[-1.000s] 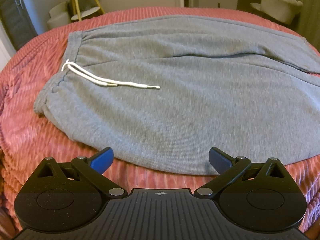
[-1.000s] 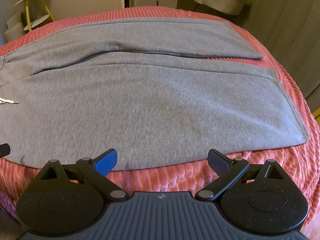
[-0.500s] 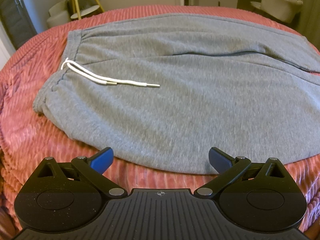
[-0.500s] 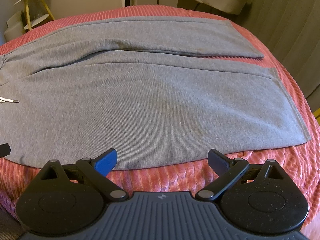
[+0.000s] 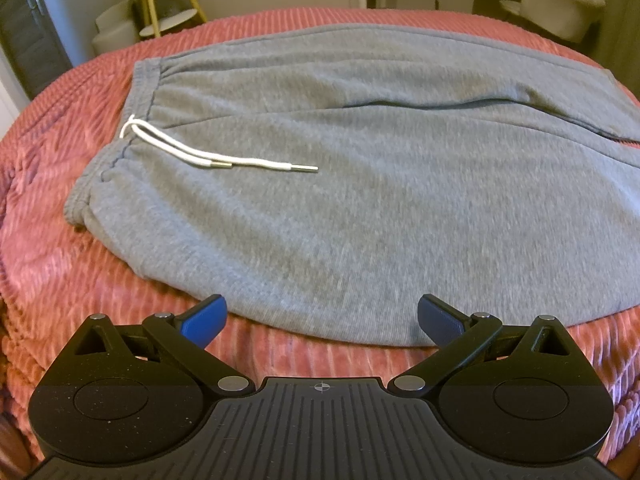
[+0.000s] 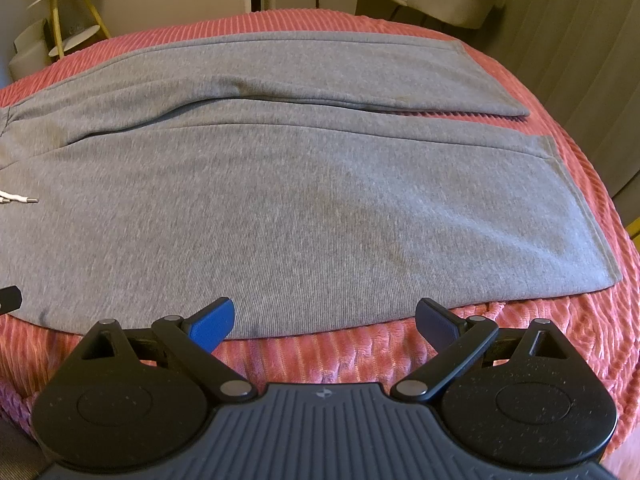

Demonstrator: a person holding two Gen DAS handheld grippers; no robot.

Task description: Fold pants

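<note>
Tools (image 5: 320, 318) (image 6: 324, 322) spread before flat grey pants (image 5: 360, 200)

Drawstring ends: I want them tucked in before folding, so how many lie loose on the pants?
2. The shorter drawstring end lies near the waistband; the longer drawstring end reaches further across the pants.

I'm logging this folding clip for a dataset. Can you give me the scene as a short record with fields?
garment: grey pants, spread flat, not yet folded
surface: pink ribbed bedspread
waistband: at the left end, white drawstring lying loose on top
legs: run to the right, far leg slightly apart from near leg at the hems
left hand-held gripper: open, at the near edge by the waist
right hand-held gripper: open, at the near leg's edge
</note>
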